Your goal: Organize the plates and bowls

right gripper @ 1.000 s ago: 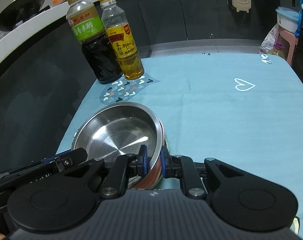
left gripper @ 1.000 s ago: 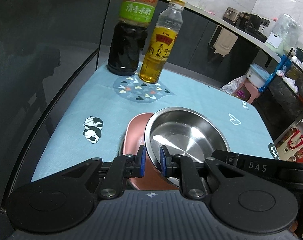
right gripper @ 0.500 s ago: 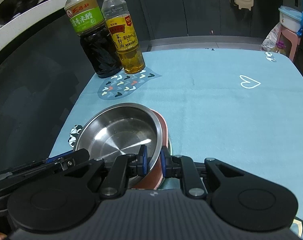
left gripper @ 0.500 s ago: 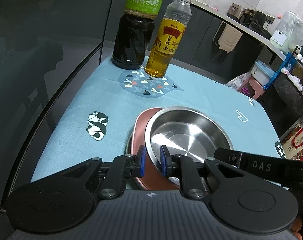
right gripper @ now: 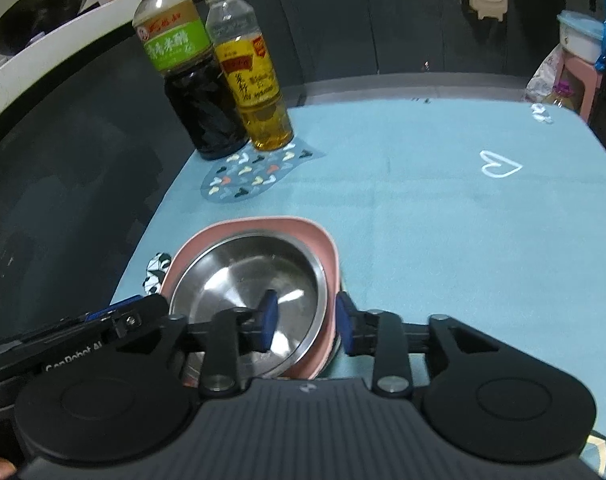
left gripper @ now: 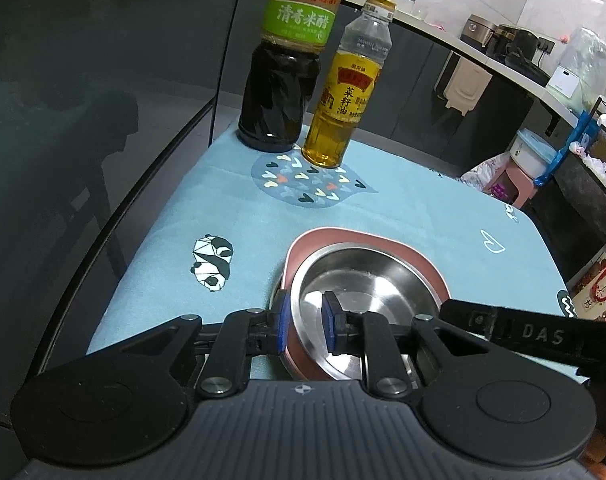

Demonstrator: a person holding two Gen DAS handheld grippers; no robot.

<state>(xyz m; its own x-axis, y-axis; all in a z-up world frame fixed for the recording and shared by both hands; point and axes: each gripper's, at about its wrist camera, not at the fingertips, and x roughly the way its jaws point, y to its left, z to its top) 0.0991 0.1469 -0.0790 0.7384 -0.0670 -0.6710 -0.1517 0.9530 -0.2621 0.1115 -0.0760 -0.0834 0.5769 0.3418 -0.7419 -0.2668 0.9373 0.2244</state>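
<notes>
A steel bowl (left gripper: 367,292) (right gripper: 243,280) sits nested in a pink plate (left gripper: 383,240) (right gripper: 263,226) on the blue tablecloth (left gripper: 243,220). My left gripper (left gripper: 306,322) straddles the near left rims of both. Its jaws are opening: one pad is outside the plate, and the other is inside the bowl, clear of the rim. My right gripper (right gripper: 307,322) straddles the near right rims, and its jaws are also opening. There is clear space on both sides of those rims. Each gripper's black body shows in the other's view.
A dark vinegar bottle (left gripper: 283,80) (right gripper: 199,100) and a yellow oil bottle (left gripper: 343,100) (right gripper: 255,92) stand at the far left corner of the cloth. The table edge runs close along the left. A pink stool (left gripper: 515,184) and clutter lie beyond the far right.
The steel bowl has settled from an offset tilt to lie centred in the pink plate. Both grippers' jaws have spread off the rims, the right one much wider.
</notes>
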